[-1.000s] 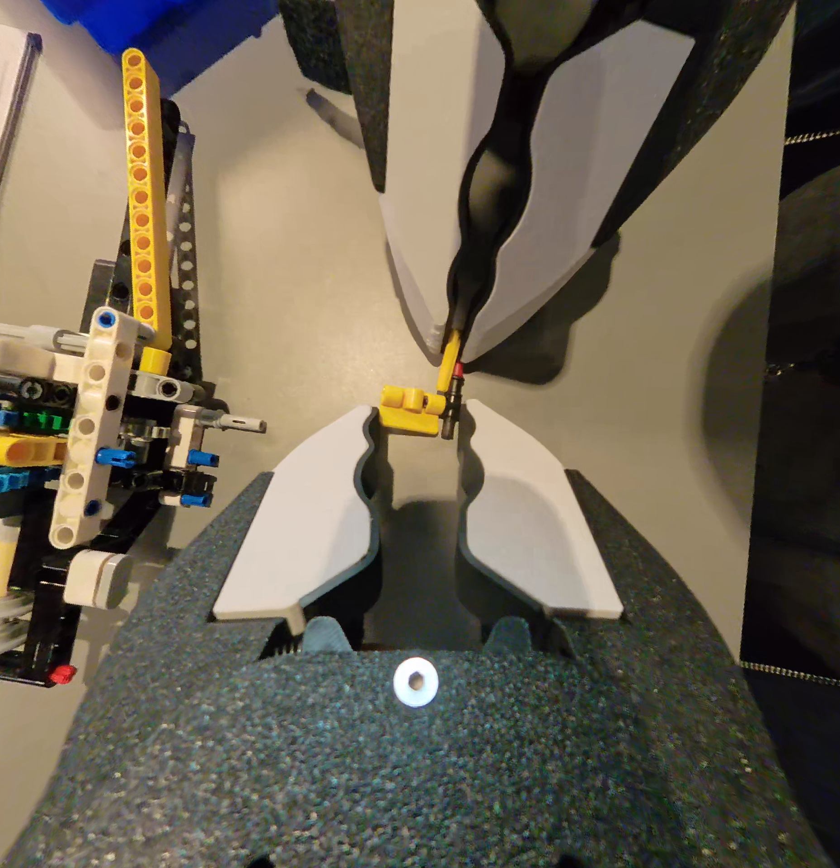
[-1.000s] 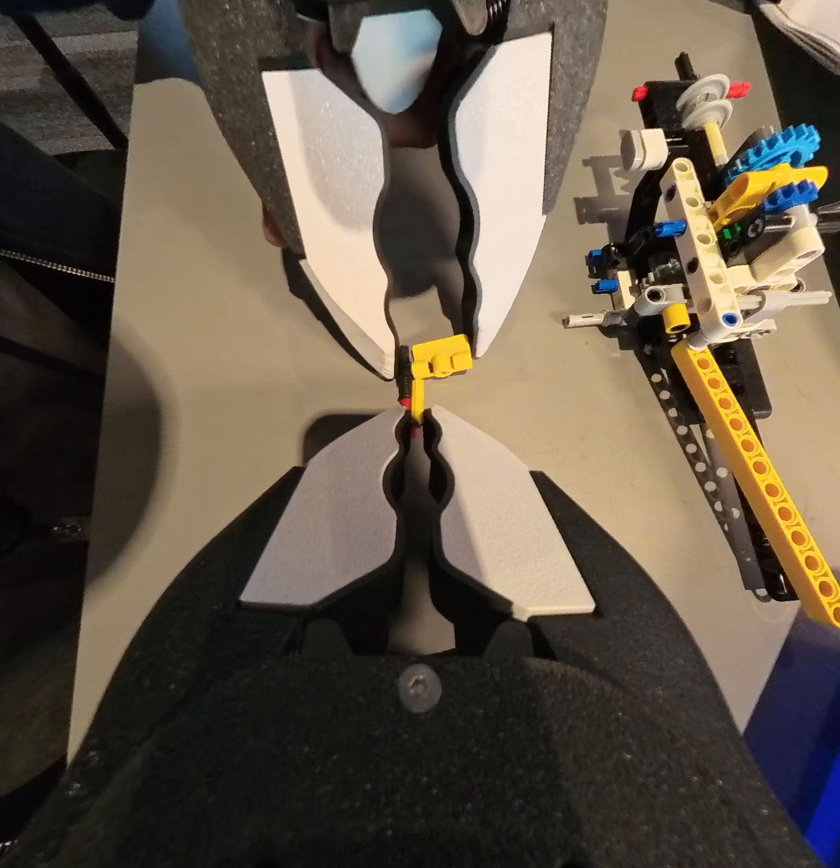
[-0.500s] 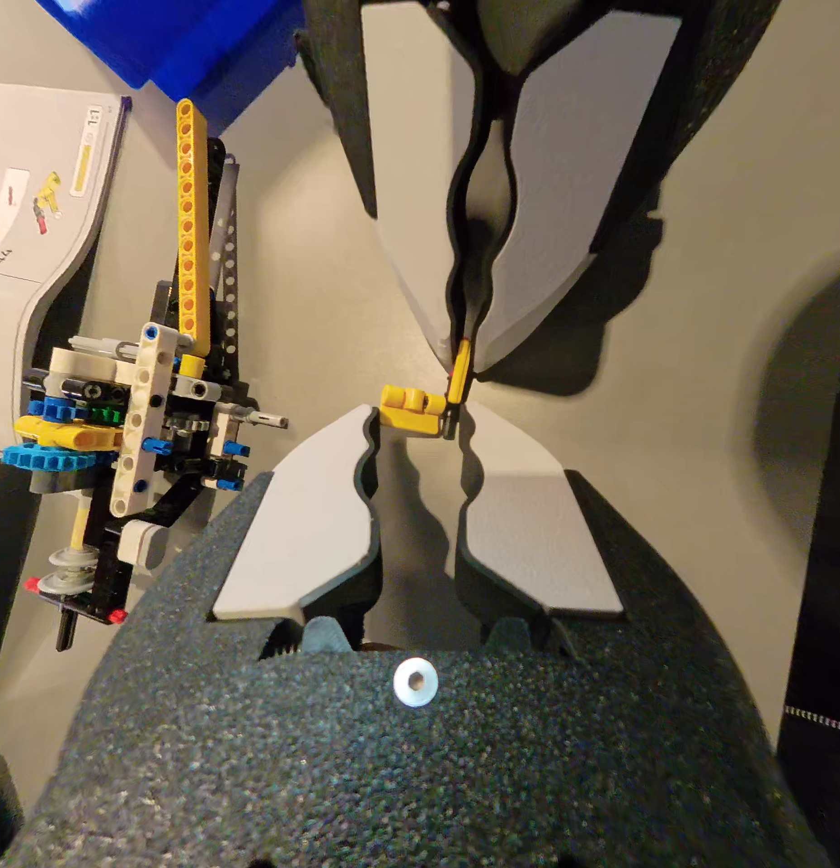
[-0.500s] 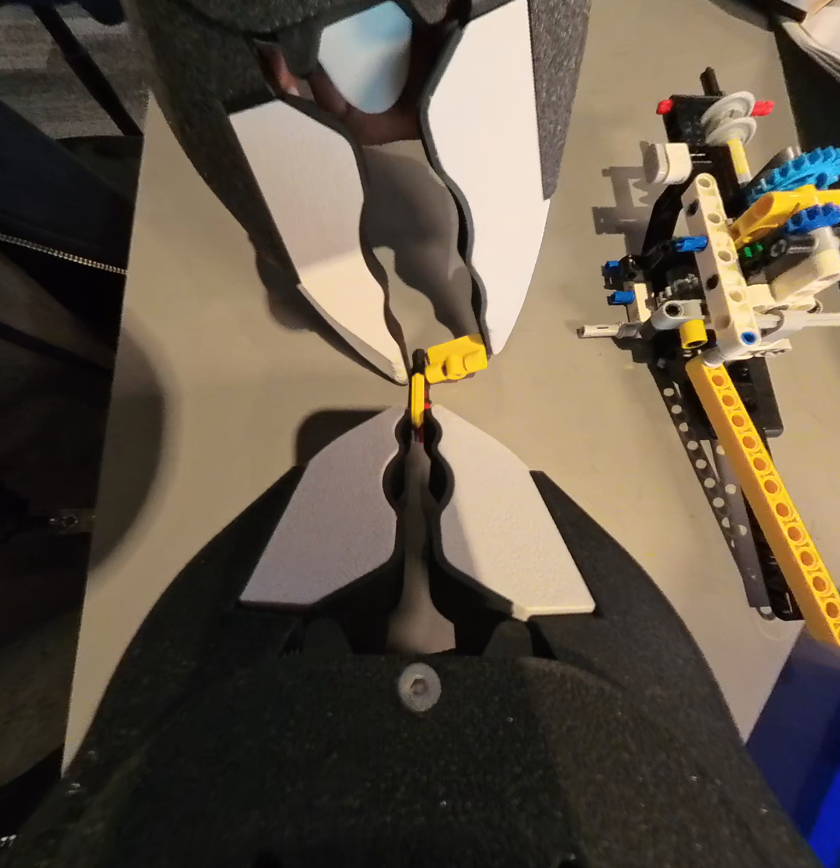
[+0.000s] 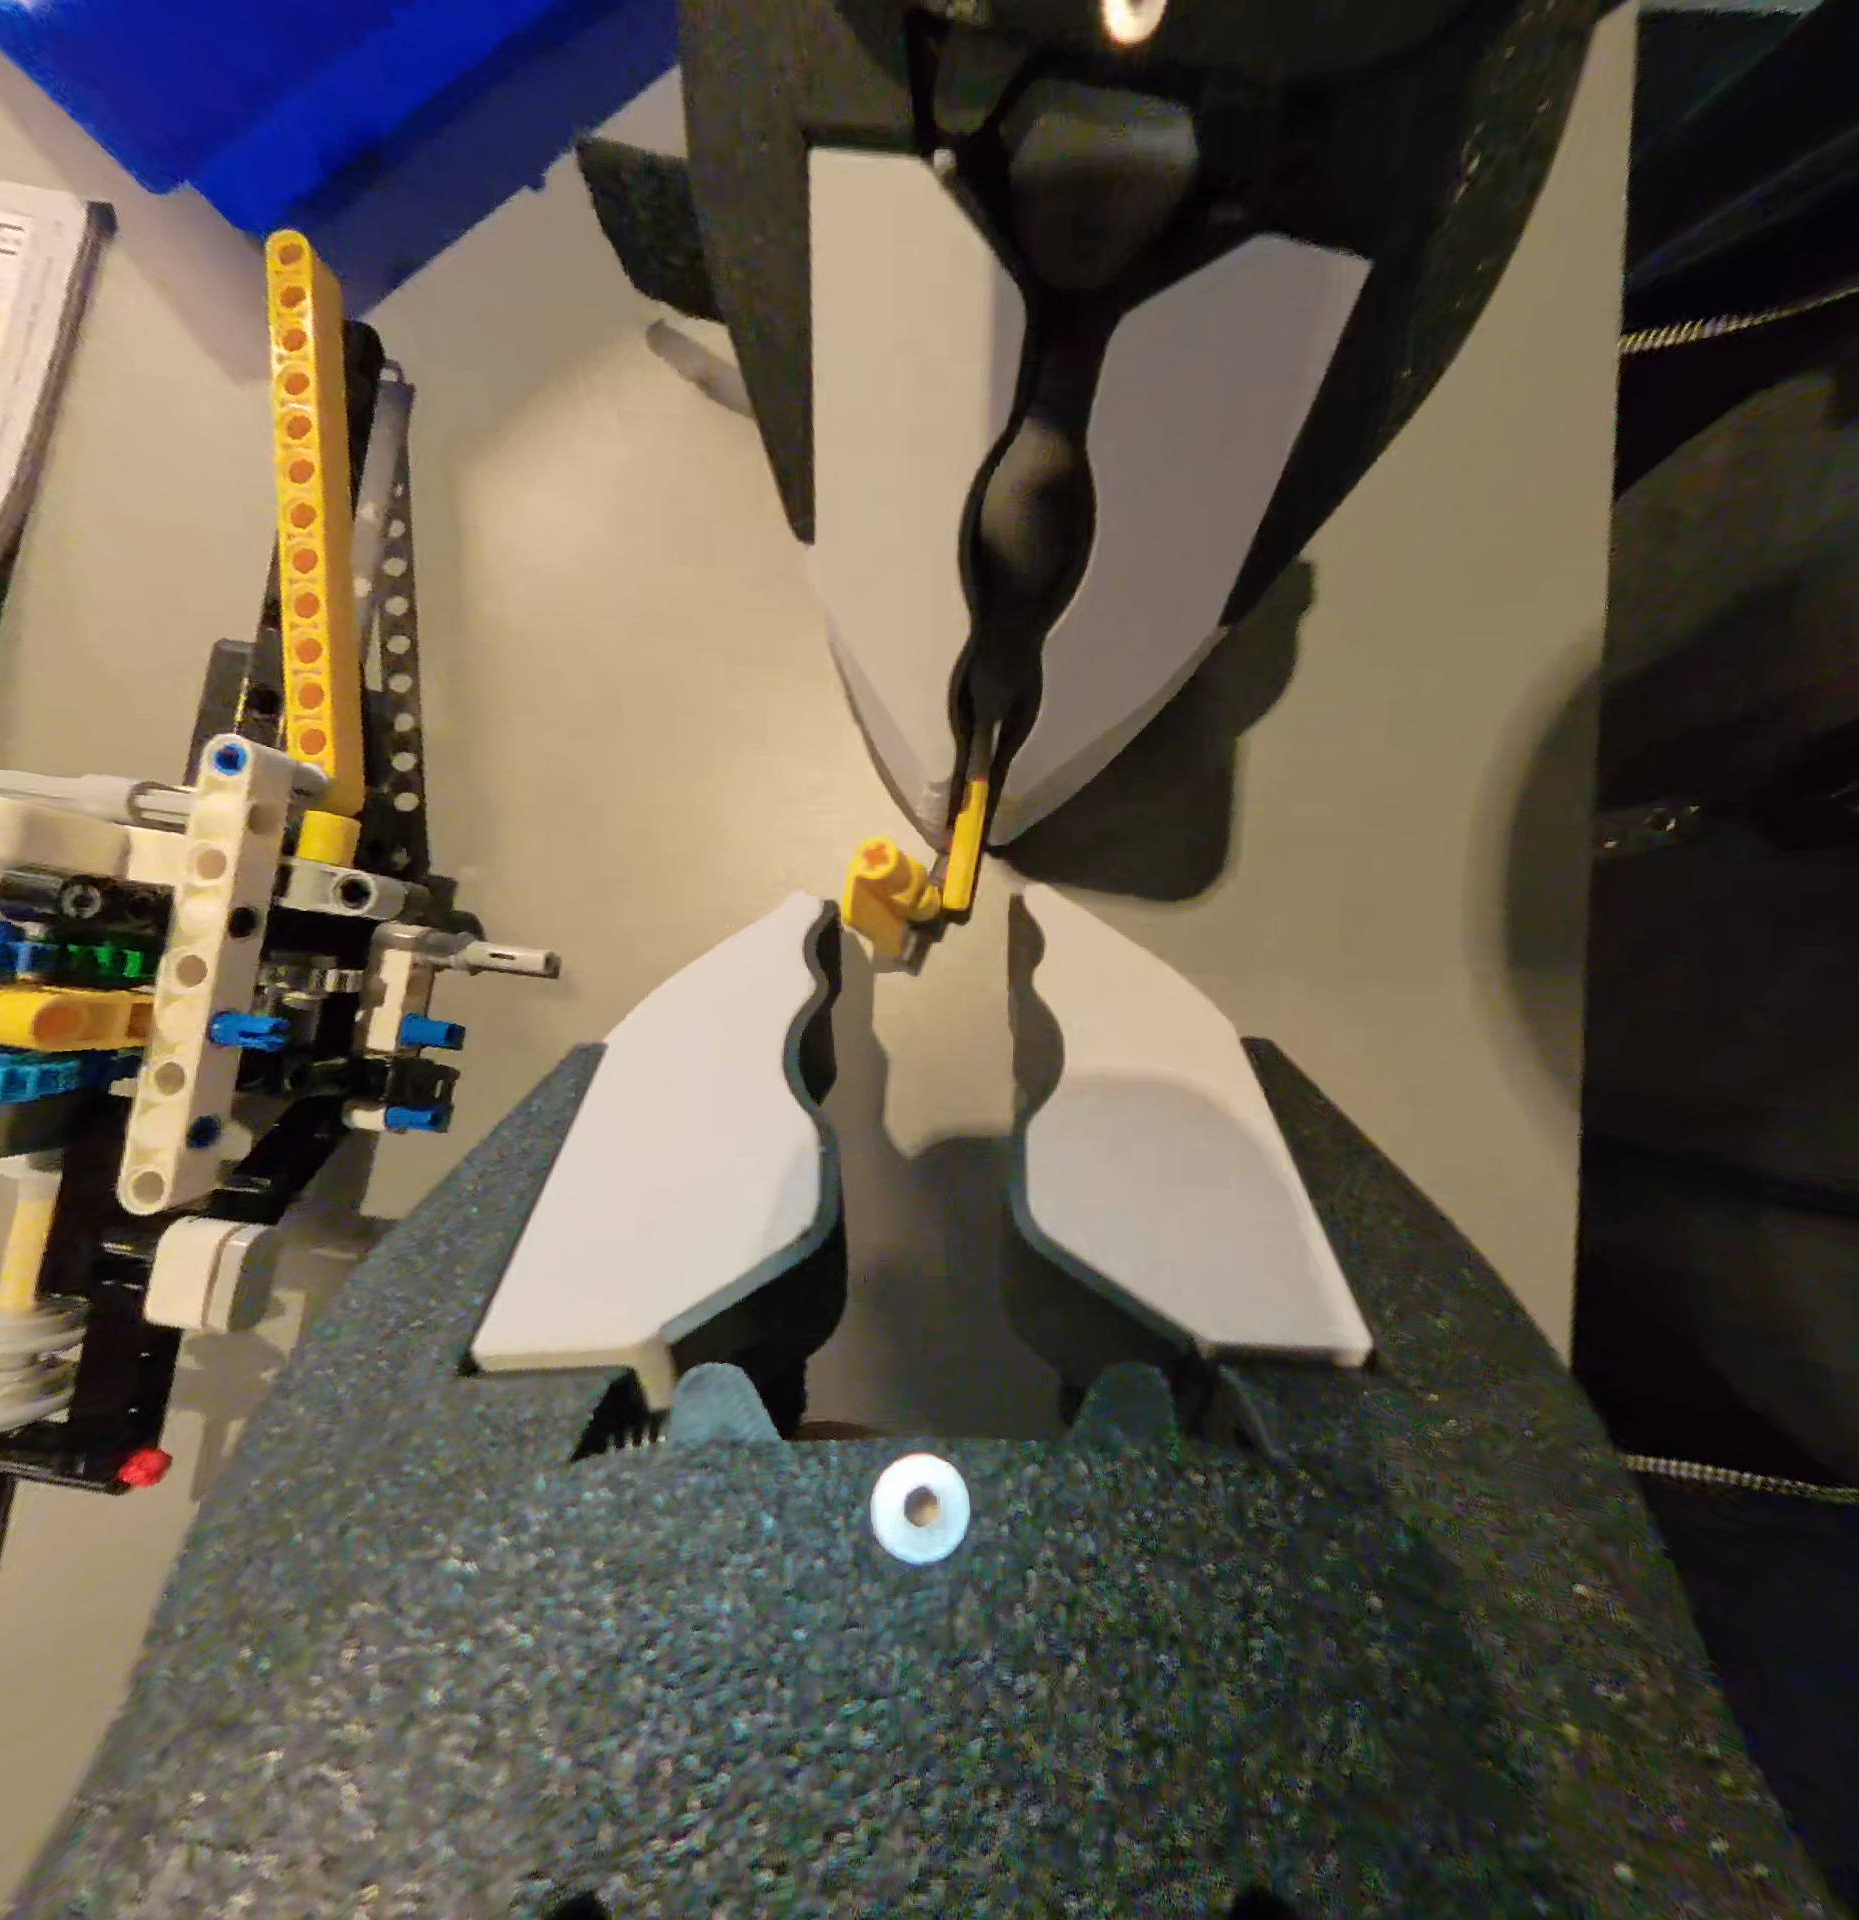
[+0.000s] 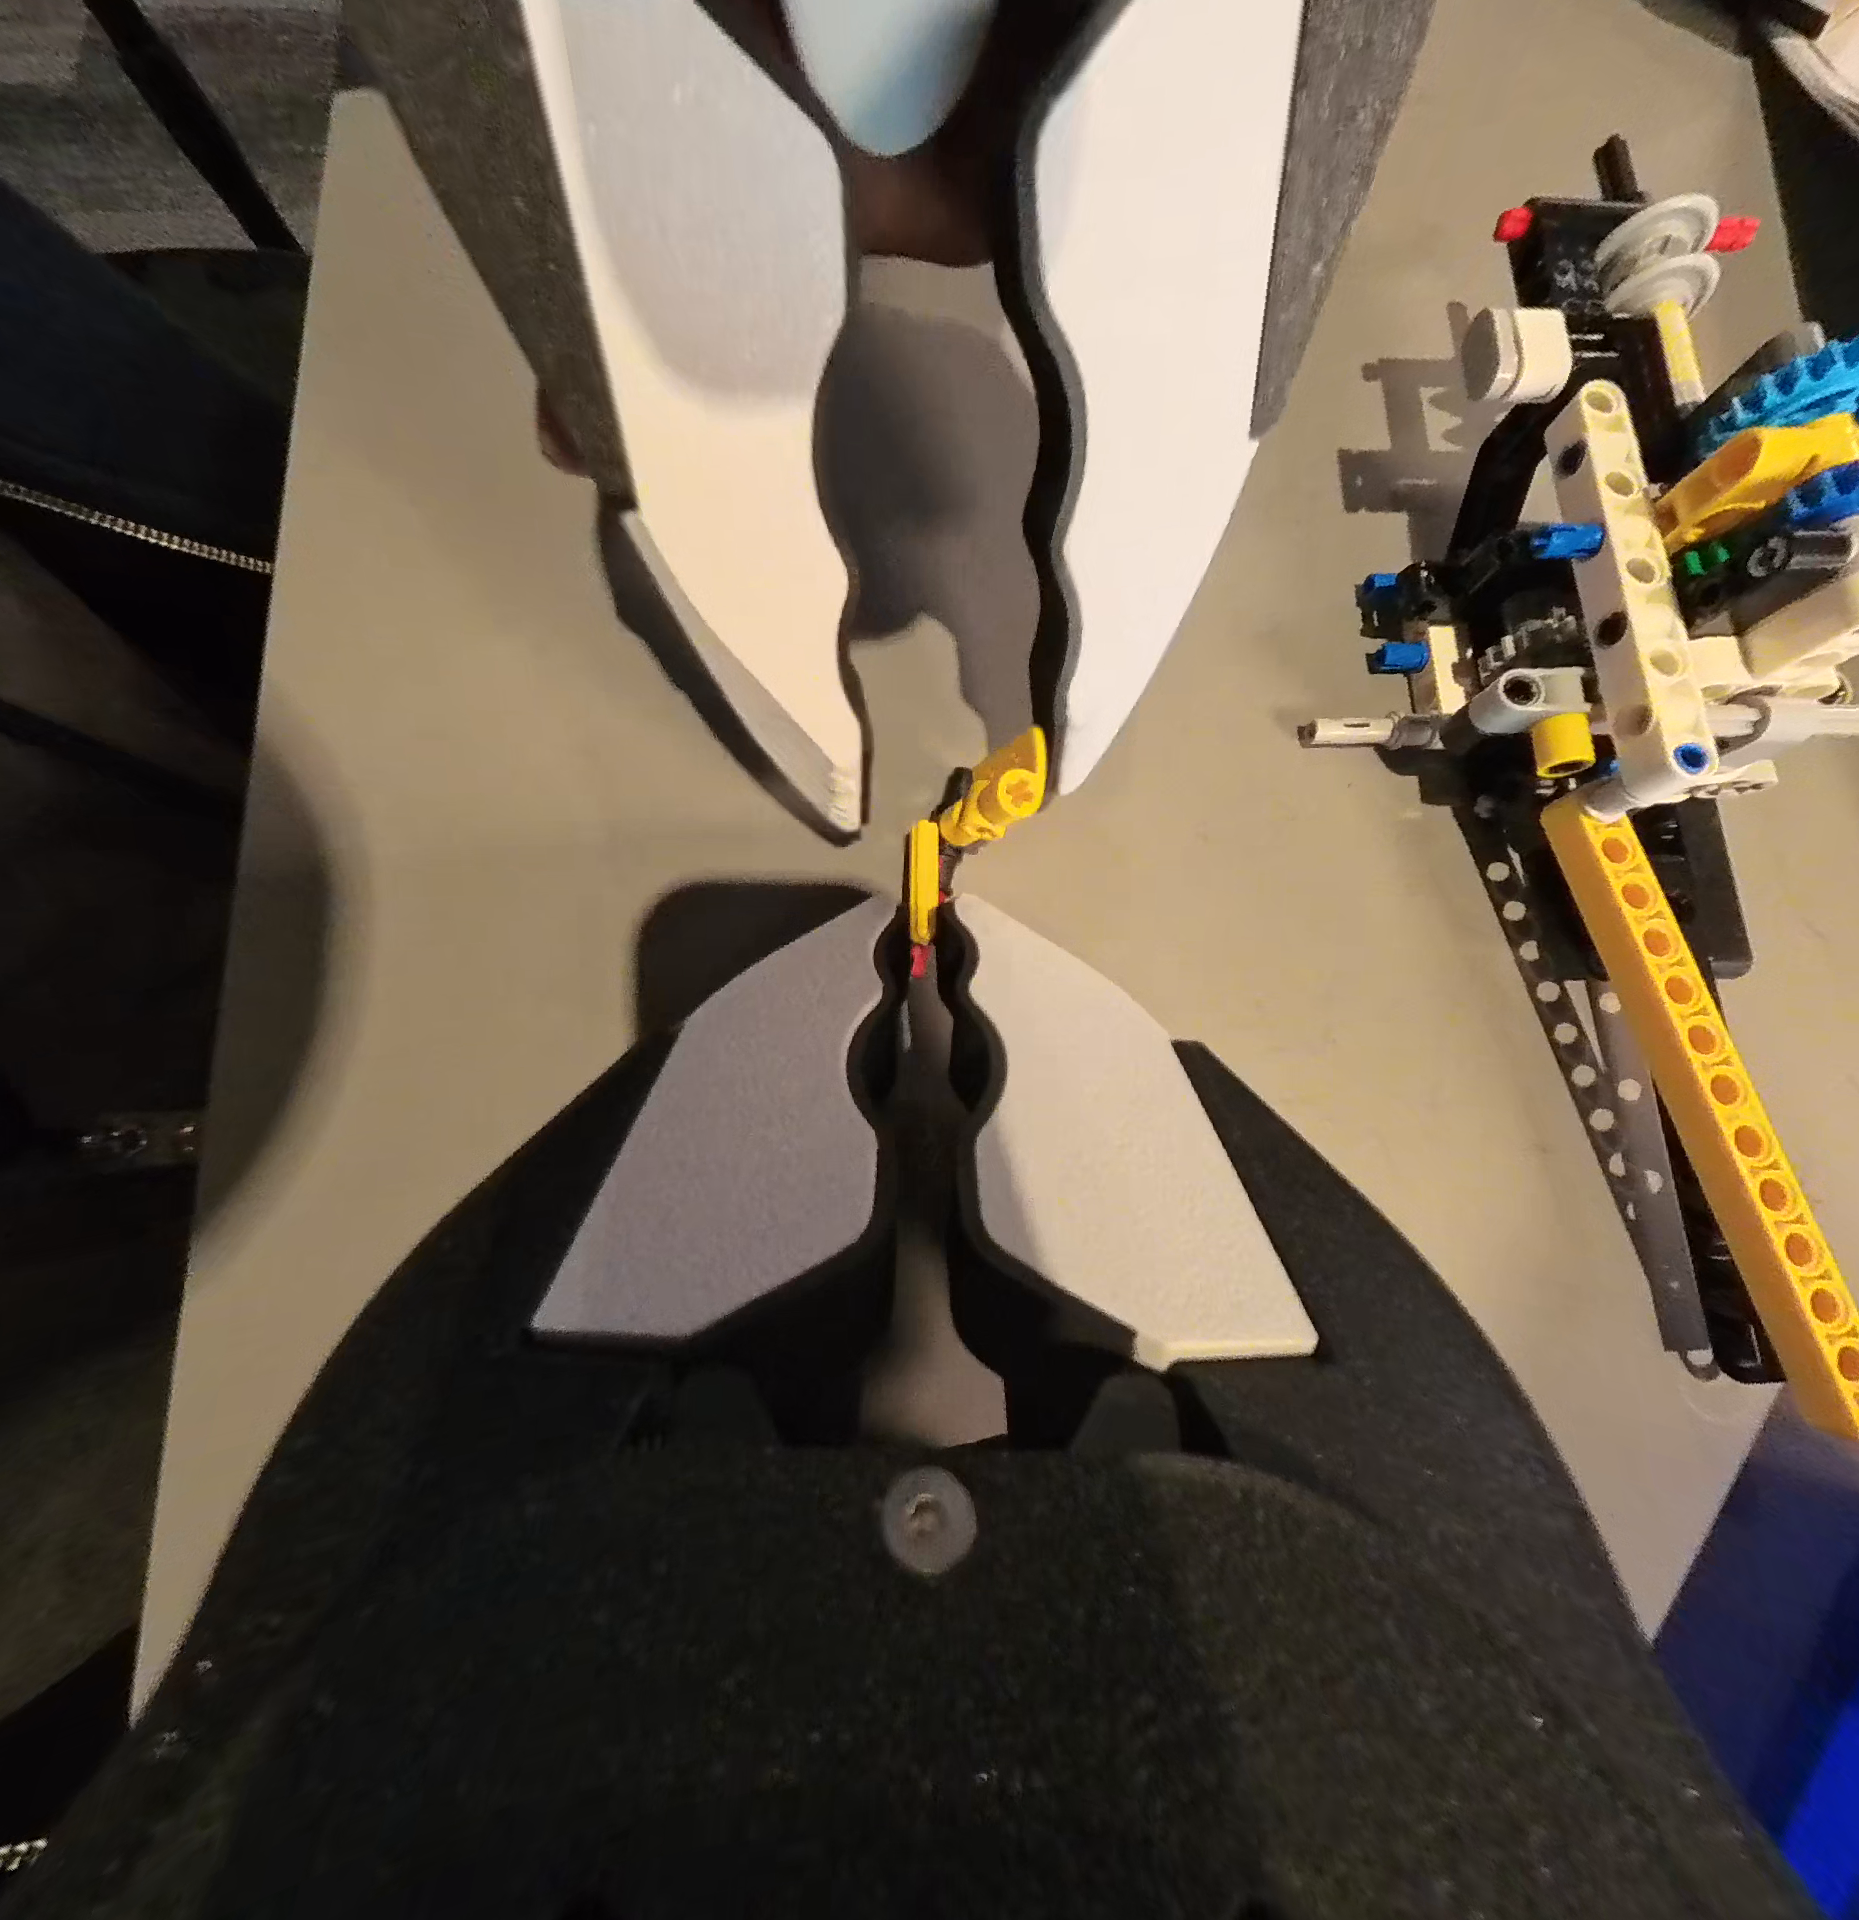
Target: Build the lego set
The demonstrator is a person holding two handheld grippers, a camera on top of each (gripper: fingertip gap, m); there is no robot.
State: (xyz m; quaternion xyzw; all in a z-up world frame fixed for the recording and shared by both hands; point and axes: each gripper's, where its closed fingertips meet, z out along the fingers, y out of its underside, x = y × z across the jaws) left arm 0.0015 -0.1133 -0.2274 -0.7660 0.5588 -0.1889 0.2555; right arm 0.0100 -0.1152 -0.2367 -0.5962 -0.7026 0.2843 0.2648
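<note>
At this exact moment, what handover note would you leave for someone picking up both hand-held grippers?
Left hand-held gripper: open, holding nothing; the yellow connector sits just past its fingertips, nearer the left finger.
Right hand-held gripper: shut on the thin yellow piece, which is joined to the yellow connector through a small dark part.
The partly built model with its long yellow beam lies on the table, off to the right hand-held gripper's right, untouched.
Done: small sub-assembly put together.
Left: probably fit it onto the model; where exactly cannot be told.
</note>
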